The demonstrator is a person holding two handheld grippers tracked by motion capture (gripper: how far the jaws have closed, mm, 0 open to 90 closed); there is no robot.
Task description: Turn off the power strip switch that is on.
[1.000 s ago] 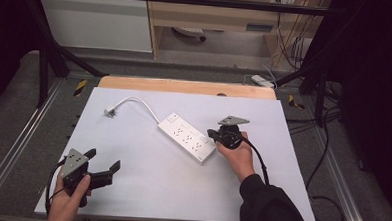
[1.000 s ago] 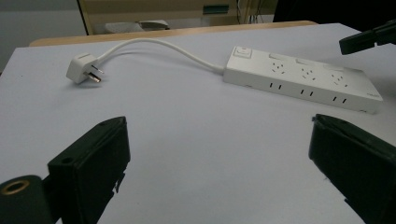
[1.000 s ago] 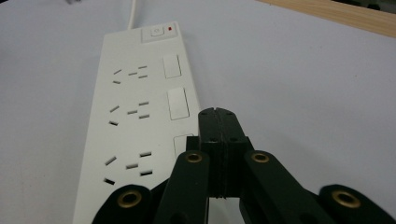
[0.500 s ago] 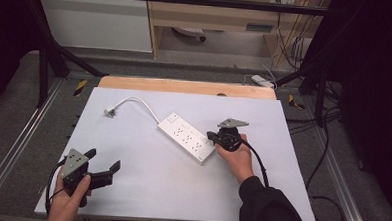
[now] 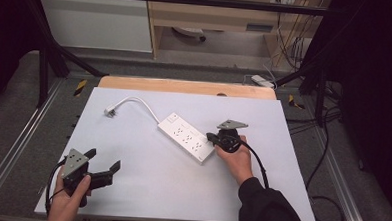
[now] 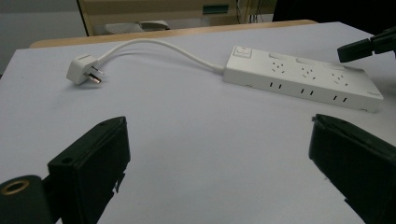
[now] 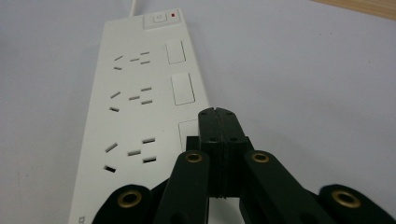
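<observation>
A white power strip (image 5: 187, 137) lies slantwise in the middle of the white table (image 5: 155, 194), its cable (image 5: 134, 102) curving back left to a white plug (image 5: 110, 111). My right gripper (image 5: 214, 138) is shut, with its joined tips at the strip's near right end. In the right gripper view those tips (image 7: 216, 114) sit over the nearest rocker switch of the strip (image 7: 135, 93); whether they touch it I cannot tell. My left gripper (image 5: 103, 160) rests open at the front left, empty. In the left gripper view its jaws (image 6: 219, 154) stand wide apart facing the strip (image 6: 303, 77) and plug (image 6: 83, 70).
A wooden board edge (image 5: 185, 86) runs along the table's back. Another white strip (image 5: 262, 81) and loose cables (image 5: 327, 146) lie on the floor at the right. Dark frame posts (image 5: 46, 59) stand at the back left. A small red light (image 7: 173, 14) marks the strip's far end.
</observation>
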